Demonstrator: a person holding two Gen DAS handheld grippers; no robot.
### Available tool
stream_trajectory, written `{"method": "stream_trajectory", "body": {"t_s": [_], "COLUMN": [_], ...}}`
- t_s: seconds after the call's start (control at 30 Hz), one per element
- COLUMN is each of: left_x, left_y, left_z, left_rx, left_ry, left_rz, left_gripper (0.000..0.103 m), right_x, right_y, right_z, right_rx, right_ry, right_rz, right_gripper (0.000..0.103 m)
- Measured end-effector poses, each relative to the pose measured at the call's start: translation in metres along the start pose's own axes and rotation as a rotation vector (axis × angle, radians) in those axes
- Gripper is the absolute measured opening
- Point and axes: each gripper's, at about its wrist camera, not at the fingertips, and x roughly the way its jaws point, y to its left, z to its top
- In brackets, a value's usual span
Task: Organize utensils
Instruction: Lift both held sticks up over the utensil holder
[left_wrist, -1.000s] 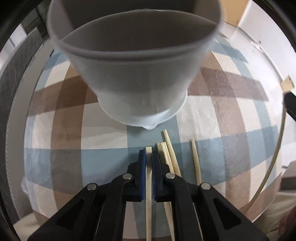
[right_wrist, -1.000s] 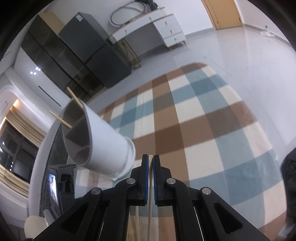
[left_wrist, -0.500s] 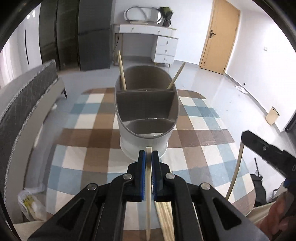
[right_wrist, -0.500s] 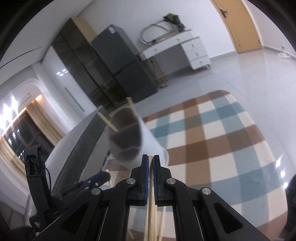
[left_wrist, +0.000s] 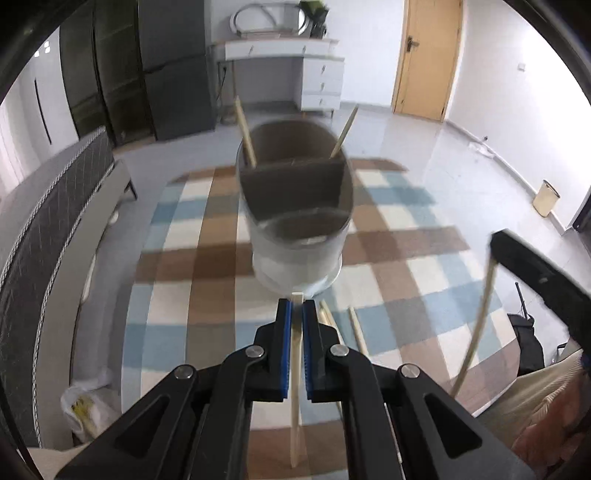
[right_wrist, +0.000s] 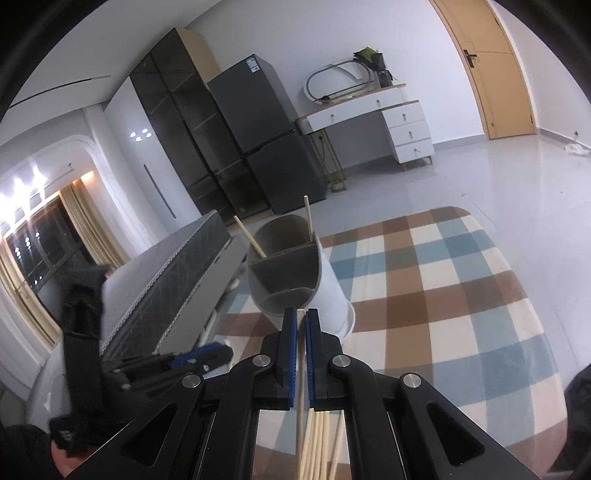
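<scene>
My left tongs (left_wrist: 296, 314) pinch one chopstick (left_wrist: 295, 387); my right tongs (right_wrist: 301, 325) pinch another (right_wrist: 300, 398); the divided holder (left_wrist: 295, 206) stands just ahead on the checked cloth (left_wrist: 406, 273); both sticks hang long, so either could swing, miss the rim or tip it.

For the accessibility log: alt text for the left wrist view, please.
The left claw grips one chopstick before a divided holder with two chopsticks in it. Loose chopsticks lie on the checked cloth.
</scene>
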Motion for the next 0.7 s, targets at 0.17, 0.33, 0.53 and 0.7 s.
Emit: {"method": "stream_trajectory", "body": {"t_s": [0.17,0.33,0.53,0.7], "left_x": [-0.011,-0.016,-0.024,-0.049], "left_y": [0.006,0.016,0.021,0.026], "left_z": [0.002,0.006,0.019,0.047], "left_rx": [-0.027,-0.063,-0.056,-0.077], "left_ry": [-0.003,0.006,0.008,-0.018], "left_rz": [-0.012,-0.039,-0.064,-0.111], "left_gripper": [0.002,0.002,0.002,0.001], "right_x": [-0.002,-0.013,-0.027,-0.032], "right_y": [-0.006,-0.004,0.004,0.017], "right_z": [0.005,0.021,0.037,0.064], "right_rx": [0.078,0.086,0.061,0.003], "right_ry": [0.015,-0.039,-0.112,-0.173], "right_rz": [0.046,0.039,0.041,0.035], "right_gripper": [0.004,0.004,0.004,0.004]}}
